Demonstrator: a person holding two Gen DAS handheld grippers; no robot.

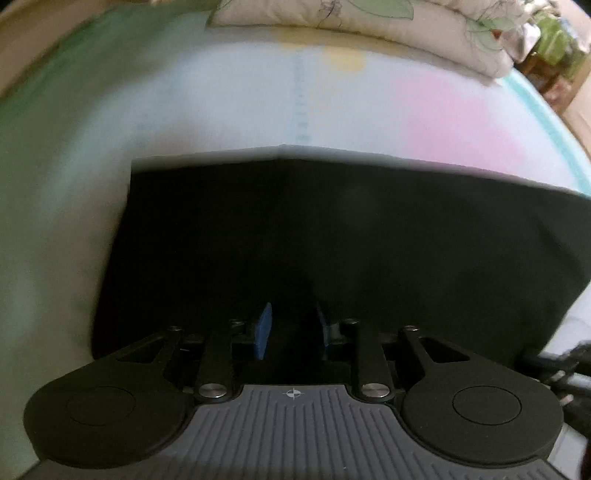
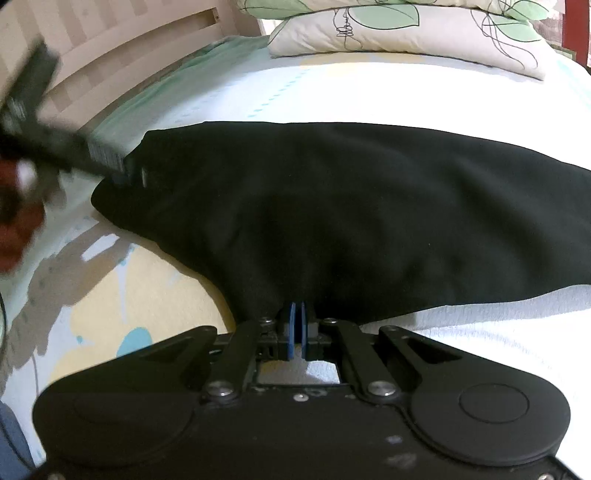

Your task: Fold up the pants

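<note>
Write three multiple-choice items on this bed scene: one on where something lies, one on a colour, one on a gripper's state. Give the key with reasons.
1. Where does the pillow lie?
A. Beyond the pants, at the far end of the bed
B. On top of the pants
C. On the floor

2. What colour are the pants?
A. Red
B. Black
C. White

3. How do the right gripper jaws stand?
A. Wide apart, clear of the cloth
B. Nearly together at the near edge of the pants
C. Out of view

Key:
1 A: the pillow lies past the cloth's far edge.
2 B: the fabric is black against the pale sheet.
3 B: only a thin slit separates the blue pads.
</note>
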